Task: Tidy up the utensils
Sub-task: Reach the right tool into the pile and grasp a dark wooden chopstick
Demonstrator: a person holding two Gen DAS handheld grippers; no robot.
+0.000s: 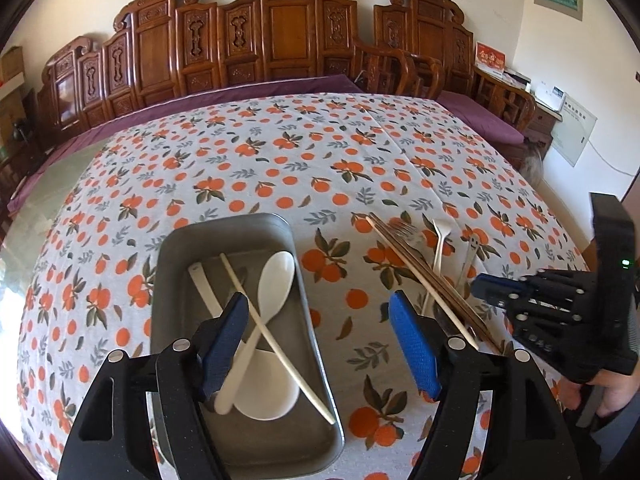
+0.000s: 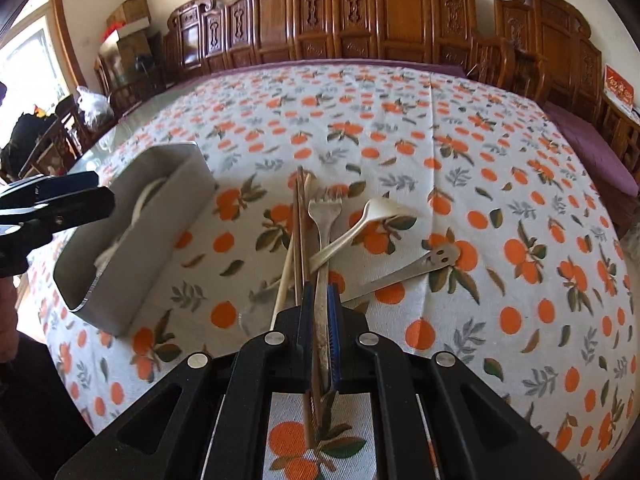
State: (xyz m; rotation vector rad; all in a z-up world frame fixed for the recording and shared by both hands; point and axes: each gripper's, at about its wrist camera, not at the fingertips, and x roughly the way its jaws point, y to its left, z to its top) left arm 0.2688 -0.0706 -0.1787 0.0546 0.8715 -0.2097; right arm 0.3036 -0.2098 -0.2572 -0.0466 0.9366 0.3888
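A metal tray [image 1: 224, 224] holds two white spoons [image 1: 276, 276] and a cream chopstick [image 1: 272, 340]. My left gripper [image 1: 320, 300] hangs open over the tray's right wall, with nothing held between its blue pads [image 1: 412, 336]. To the right lies a pile of brown chopsticks [image 2: 298, 216], a metal fork [image 2: 325, 208], a white plastic fork [image 2: 380, 210] and a smiley-faced metal spoon [image 2: 440, 256]. My right gripper [image 2: 320, 292] is shut on the metal fork's handle, low over the cloth. The white plastic fork's handle crosses the metal fork. The right gripper [image 1: 482, 286] also shows at the left wrist view's right edge.
The table wears a cloth printed with oranges [image 2: 500, 184]. Carved wooden chairs [image 1: 280, 40] line the far side. The tray [image 2: 160, 216] sits left of the pile, with my left gripper [image 2: 100, 190] above its near end. A person's hand [image 1: 612, 392] holds the right gripper.
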